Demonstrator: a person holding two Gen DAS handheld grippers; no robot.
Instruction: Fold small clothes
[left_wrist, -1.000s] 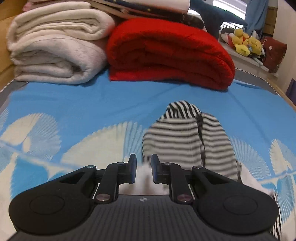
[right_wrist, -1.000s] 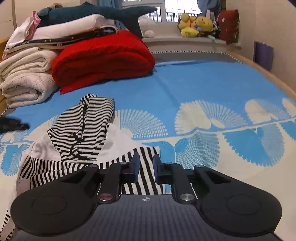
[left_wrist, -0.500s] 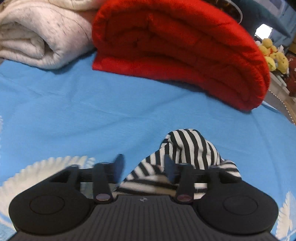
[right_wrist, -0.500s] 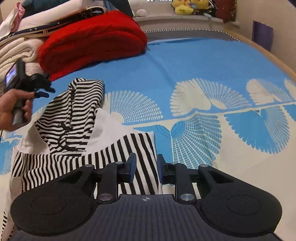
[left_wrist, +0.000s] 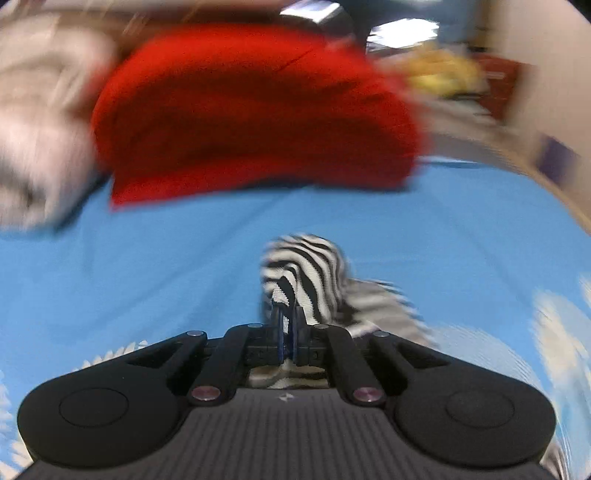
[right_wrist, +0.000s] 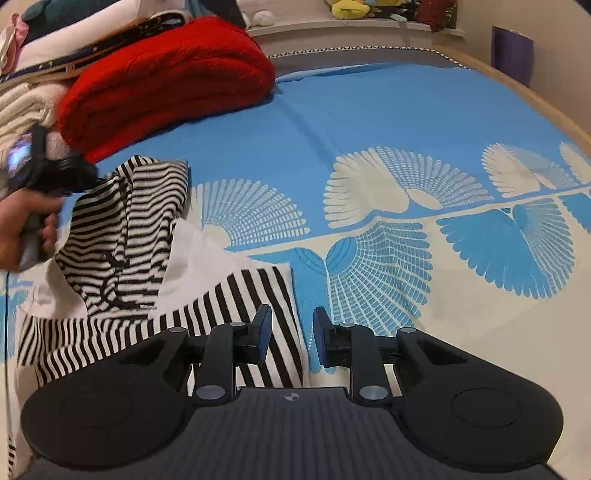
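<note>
Hoodie (right_wrist: 122, 236), black-and-white striped with white panels, lies spread on a bed (right_wrist: 388, 122) covered in a blue sheet printed with cream fan shapes. In the right wrist view its striped hood points toward the far end of the bed, and a striped hem or sleeve runs across the near side. The right tool (right_wrist: 291, 332) hovers low over the near right corner of that striped part; its jaws stand wide apart with nothing between them, the left finger above the stripes and the right finger above bare sheet. At the far left of this view a hand (right_wrist: 22, 229) grips the left tool (right_wrist: 94, 175), which meets the edge of the hood. The left wrist view is blurred by motion, but shows the left tool (left_wrist: 287, 314) with its jaws drawn nearly together, pinching a fold of the hood's striped cloth (left_wrist: 306, 273), which rises in a small peak just beyond the fingertips. Beyond the hoodie, at the head of the bed, a folded red blanket (right_wrist: 166, 81) sits beside a stack of cream blankets (right_wrist: 22, 110), with more folded bedding on top. Yellow soft toys (right_wrist: 354, 5) rest on a ledge behind the bed.
</note>
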